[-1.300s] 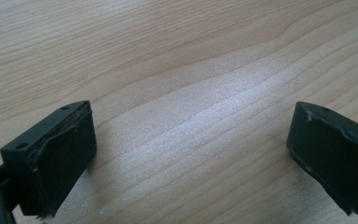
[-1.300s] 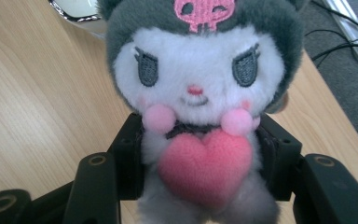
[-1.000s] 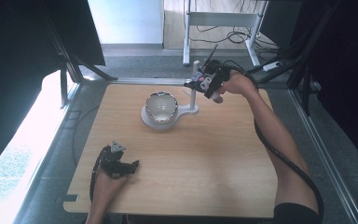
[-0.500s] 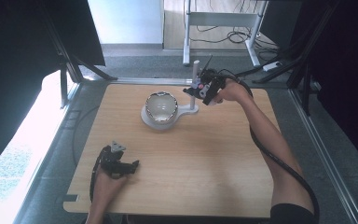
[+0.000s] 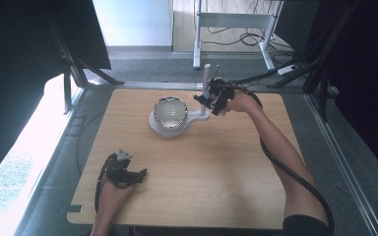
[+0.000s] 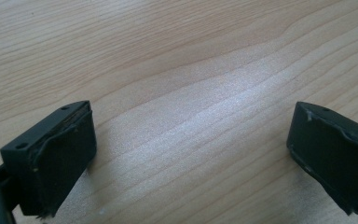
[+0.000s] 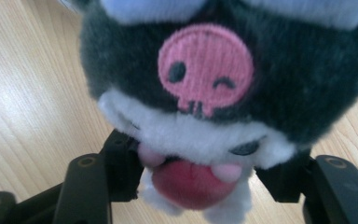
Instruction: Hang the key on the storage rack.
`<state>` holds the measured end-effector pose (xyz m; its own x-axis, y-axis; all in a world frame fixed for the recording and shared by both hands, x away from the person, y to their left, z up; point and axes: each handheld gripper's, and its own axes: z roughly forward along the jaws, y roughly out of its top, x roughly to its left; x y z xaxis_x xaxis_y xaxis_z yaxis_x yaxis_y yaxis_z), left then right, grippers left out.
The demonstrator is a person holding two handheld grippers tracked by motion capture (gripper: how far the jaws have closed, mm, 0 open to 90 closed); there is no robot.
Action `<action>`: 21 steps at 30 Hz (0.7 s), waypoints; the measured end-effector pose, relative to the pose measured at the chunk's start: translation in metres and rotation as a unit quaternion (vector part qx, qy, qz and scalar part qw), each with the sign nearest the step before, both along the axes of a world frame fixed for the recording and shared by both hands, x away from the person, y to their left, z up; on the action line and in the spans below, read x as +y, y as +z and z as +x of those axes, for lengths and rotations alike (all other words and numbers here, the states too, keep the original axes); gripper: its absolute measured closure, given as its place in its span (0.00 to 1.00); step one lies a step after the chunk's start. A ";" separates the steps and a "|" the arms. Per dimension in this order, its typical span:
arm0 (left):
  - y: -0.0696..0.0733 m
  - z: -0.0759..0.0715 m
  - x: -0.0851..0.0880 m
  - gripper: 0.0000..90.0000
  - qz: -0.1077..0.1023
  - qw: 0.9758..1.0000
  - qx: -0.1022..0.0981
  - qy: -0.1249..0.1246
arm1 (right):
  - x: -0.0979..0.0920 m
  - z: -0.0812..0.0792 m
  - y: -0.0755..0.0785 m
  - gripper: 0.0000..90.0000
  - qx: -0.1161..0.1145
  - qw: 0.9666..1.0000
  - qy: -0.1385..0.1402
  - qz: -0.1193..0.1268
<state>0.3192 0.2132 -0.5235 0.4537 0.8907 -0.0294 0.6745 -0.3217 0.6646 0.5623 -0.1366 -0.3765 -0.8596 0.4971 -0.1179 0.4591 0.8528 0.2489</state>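
Since a second ago we are carrying the right gripper (image 5: 207,101) toward nine o'clock, nearer the one bowl (image 5: 170,112); its jaws are clamping one plush toy (image 7: 200,93), black and white with a pink skull patch. One white stand (image 5: 205,88) is sitting beside the bowl at three o'clock. Our left gripper (image 5: 137,175) is staying at seven o'clock on the surface (image 5: 216,167), jaws spread, holding nothing.

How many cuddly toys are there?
1: a black-and-white plush toy with a pink skull patch, clamped in the right tongs at the wooden table's far edge.
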 end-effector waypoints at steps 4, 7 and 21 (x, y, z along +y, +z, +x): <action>0.000 0.000 0.000 0.01 0.000 1.000 0.000 0.000 | -0.003 -0.002 0.001 0.34 -0.007 1.000 0.003 -0.006; 0.000 0.000 0.000 0.01 0.000 1.000 0.000 0.000 | -0.006 -0.004 0.006 0.28 -0.016 1.000 0.003 -0.003; 0.000 0.000 0.000 0.01 0.000 1.000 0.000 0.000 | -0.009 -0.026 0.015 0.16 -0.027 0.999 0.028 0.013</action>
